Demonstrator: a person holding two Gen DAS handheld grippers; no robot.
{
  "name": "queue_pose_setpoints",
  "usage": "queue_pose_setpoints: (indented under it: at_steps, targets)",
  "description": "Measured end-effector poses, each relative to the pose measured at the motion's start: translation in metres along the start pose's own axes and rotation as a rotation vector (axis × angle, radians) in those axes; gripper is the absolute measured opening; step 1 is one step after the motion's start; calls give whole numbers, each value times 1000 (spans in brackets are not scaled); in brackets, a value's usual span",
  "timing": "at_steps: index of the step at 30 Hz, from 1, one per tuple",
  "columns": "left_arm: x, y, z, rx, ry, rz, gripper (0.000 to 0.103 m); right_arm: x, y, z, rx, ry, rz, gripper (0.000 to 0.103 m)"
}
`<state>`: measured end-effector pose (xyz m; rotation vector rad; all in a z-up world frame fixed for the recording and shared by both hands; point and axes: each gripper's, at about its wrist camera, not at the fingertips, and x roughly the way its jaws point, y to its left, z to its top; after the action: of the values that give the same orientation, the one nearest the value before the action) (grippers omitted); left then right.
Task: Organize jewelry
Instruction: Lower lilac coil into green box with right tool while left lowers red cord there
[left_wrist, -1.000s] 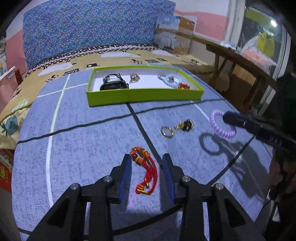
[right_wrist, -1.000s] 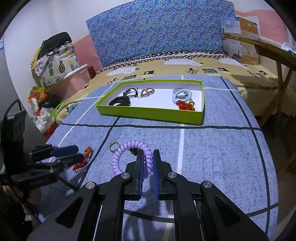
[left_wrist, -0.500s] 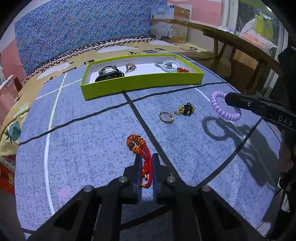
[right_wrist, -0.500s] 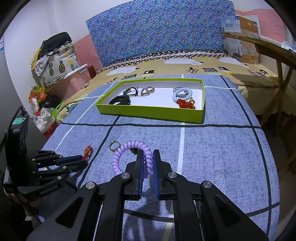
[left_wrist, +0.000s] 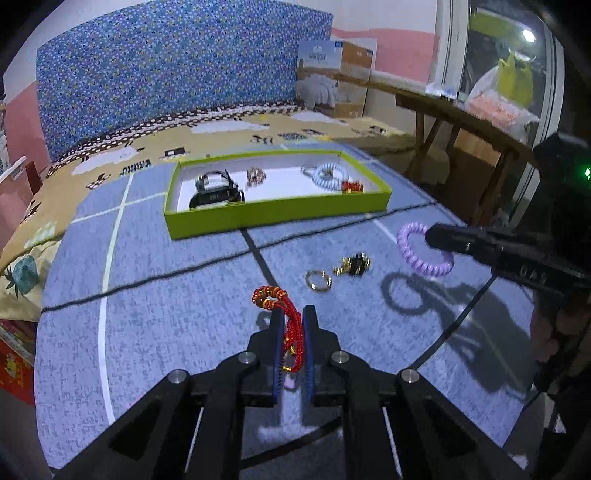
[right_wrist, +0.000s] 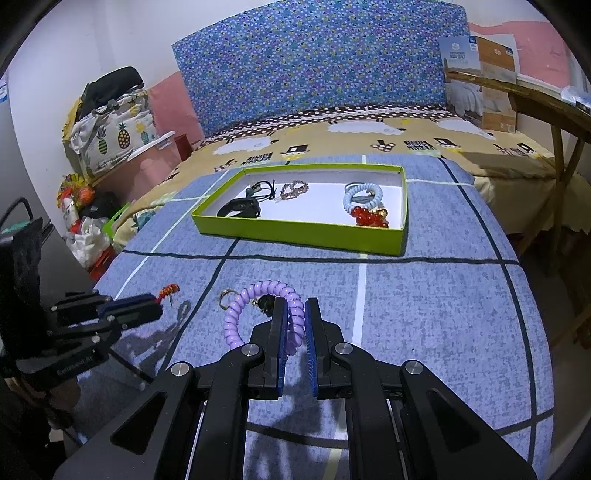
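Two grippers: both in view, each clamped on one piece of jewelry above the blue checked cloth (right_wrist: 424, 314).
Left gripper (left_wrist: 293, 321): fingers closed on the red beaded cord (left_wrist: 284, 310); beaded loop end sticks out past the fingertips, tail hangs between the pads. Cord appears lifted just off the cloth; contact cannot be told for sure.
Left gripper pose: low and near-level, at the near left of the cloth, pointing toward the far side.
Right gripper (right_wrist: 295, 317): fingers pinched on the purple coil band (right_wrist: 255, 306); the band stands out to the left of the fingertips, clear of the cloth, with its shadow below in the left wrist view.
Right gripper pose: level, near middle of the cloth, aimed at the tray.
Loose on cloth: gold ring (left_wrist: 318, 279) and black-and-gold charm (left_wrist: 353, 264), just beside each other, between the two grippers and beyond their tips.
Green tray (right_wrist: 295, 232): shallow, white floor, far middle of the cloth, well apart from both grippers.
Tray contents, left: black wristband (right_wrist: 239, 209), with a dark cord piece (right_wrist: 263, 187) behind it.
Tray contents, middle: small beaded bracelet (right_wrist: 293, 189).
Tray contents, right: pale blue coil band (right_wrist: 363, 197), with a red bead bracelet (right_wrist: 369, 217) touching its near side.
Far: patterned bedspread (right_wrist: 351, 142) and blue floral headboard (right_wrist: 314, 62).
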<state>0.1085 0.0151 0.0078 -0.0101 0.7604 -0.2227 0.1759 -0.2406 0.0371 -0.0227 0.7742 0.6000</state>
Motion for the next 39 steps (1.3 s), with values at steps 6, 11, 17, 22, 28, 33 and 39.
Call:
queue_pose_setpoints:
  at_steps: [6, 11, 17, 22, 28, 33, 39]
  targets:
    - [1, 2, 20, 3, -43, -4, 10, 2, -2, 14, -20, -15, -8, 9]
    - [9, 4, 37, -1, -62, -7, 10, 6, -7, 29, -27, -29, -13, 9]
    - [24, 5, 59, 14, -83, -6, 10, 19, -15, 48, -29, -35, -19, 9]
    - [38, 6, 75, 28, -95, 0, 10, 37, -23, 64, -20, -31, -21, 9]
    - [61, 14, 99, 28, -100, 6, 10, 64, -33, 82, -17, -13, -44, 9]
    - [83, 20, 111, 23, -89, 2, 10, 91, -39, 93, -21, 18, -63, 9]
    - [111, 24, 114, 17, -43, -12, 10, 120, -42, 91, -17, 71, -66, 9]
